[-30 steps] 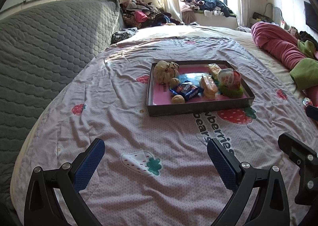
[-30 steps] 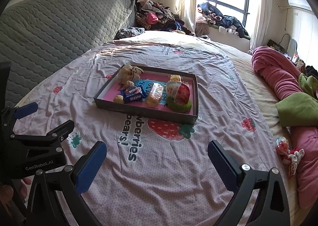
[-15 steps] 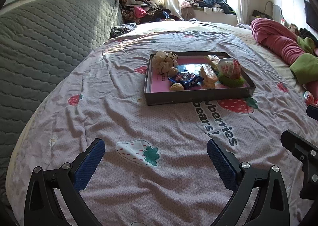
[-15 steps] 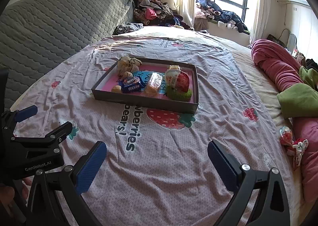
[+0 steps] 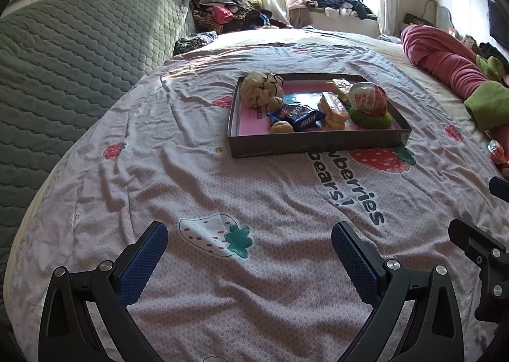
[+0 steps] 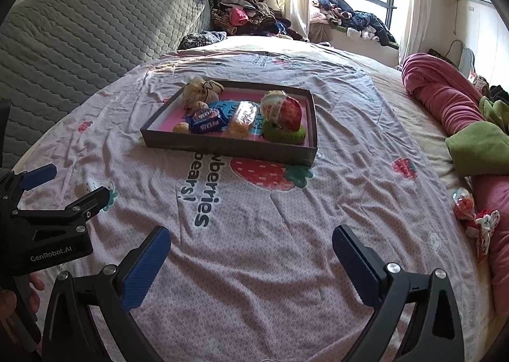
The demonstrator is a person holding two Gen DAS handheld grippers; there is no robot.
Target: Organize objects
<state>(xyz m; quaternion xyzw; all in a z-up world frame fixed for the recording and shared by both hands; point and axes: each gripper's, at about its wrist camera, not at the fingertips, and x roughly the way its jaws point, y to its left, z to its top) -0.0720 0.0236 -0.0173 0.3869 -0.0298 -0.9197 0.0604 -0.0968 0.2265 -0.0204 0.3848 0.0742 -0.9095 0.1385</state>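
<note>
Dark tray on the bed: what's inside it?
The tray holds a cream drawstring pouch, two small round buns, a blue snack pack, a clear-wrapped pastry, and a red-and-white packet on a green ring. A blue item underneath is mostly covered.

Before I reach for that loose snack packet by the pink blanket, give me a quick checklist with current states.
1. Left gripper open and empty: ok.
2. Right gripper open and empty: ok.
3. Red packet in view on the bedsheet, right side: ok.
4. Packet free of the pink blanket: cannot tell, they lie close.
5. Tray flat on the bed: ok.
6. Room in the tray for more: ok, pink floor bare at the far end.
</note>
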